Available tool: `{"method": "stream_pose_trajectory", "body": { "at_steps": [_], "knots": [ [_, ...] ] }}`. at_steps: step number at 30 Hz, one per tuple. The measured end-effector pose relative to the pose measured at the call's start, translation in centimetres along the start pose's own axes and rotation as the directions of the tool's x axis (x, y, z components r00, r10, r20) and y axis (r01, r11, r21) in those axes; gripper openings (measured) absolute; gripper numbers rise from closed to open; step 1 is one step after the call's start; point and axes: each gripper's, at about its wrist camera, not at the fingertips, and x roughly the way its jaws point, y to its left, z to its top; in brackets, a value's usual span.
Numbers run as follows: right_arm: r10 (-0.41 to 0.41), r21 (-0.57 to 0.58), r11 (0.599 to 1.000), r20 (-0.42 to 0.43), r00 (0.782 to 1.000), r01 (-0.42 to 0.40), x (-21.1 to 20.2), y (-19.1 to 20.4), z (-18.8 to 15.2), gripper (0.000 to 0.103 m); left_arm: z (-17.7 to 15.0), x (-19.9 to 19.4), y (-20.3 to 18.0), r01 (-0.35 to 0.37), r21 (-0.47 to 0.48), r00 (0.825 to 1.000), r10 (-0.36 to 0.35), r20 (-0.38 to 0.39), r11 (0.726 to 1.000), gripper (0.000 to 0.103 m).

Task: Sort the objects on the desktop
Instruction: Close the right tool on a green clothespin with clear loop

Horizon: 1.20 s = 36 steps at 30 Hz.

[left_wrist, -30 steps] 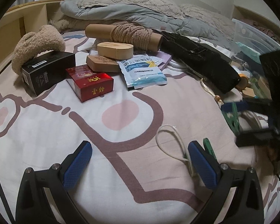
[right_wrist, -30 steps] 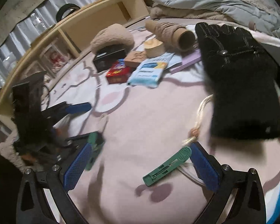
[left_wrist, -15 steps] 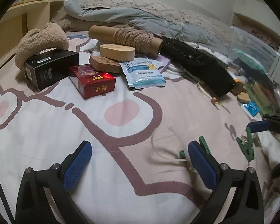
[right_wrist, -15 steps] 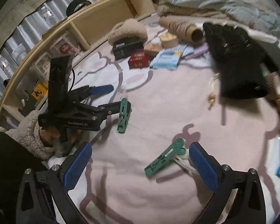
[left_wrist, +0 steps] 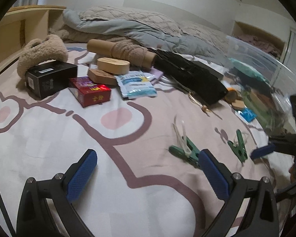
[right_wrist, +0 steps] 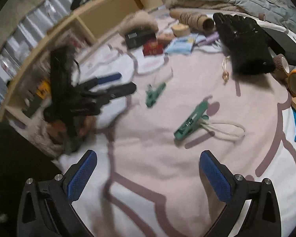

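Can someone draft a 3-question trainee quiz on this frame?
1. True or false: both claws, left and right, are open and hold nothing.
2. How many green clips lie on the bedsheet?
3. What touches the red box? A) black box B) glove C) twine roll

Key: 1 true; 2 two, near and far; 3 A.
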Motion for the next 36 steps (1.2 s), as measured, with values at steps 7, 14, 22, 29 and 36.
{"method": "stream_pose_trajectory", "body": {
  "at_steps": [7, 14, 22, 29, 36],
  "knots": [
    [-0.039, 0.093, 0.995, 0.078, 0.996, 0.031, 0.2, -2.9, 2.6, 0.103, -0.1, 0.3, -1.1, 0.080, 0.046, 0.996, -0.078, -0.035, 0.996, 0.103],
    [0.051, 0.079, 0.995, 0.163, 0.985, -0.065, -0.7, -2.2, 5.2, 0.103, 0.2, 1.4, -1.6, 0.174, 0.016, 0.979, -0.171, -0.107, 0.985, 0.103],
    [0.048, 0.057, 0.997, 0.170, 0.984, -0.058, -1.7, -1.7, 4.7, 0.103, 1.1, 3.0, -1.9, 0.125, -0.013, 0.981, -0.125, -0.151, 0.992, 0.103],
    [-0.082, 0.013, 0.997, 0.084, 0.993, 0.081, -1.1, -1.8, 3.2, 0.103, 0.8, 4.0, -3.5, 0.012, 0.126, 0.982, 0.012, -0.191, 0.992, 0.103],
    [-0.188, -0.073, 0.980, -0.020, 0.982, 0.186, 0.9, -1.5, 2.0, 0.103, 0.7, 3.0, -0.8, -0.107, 0.104, 0.973, 0.126, -0.194, 0.989, 0.103]
  ]
}}
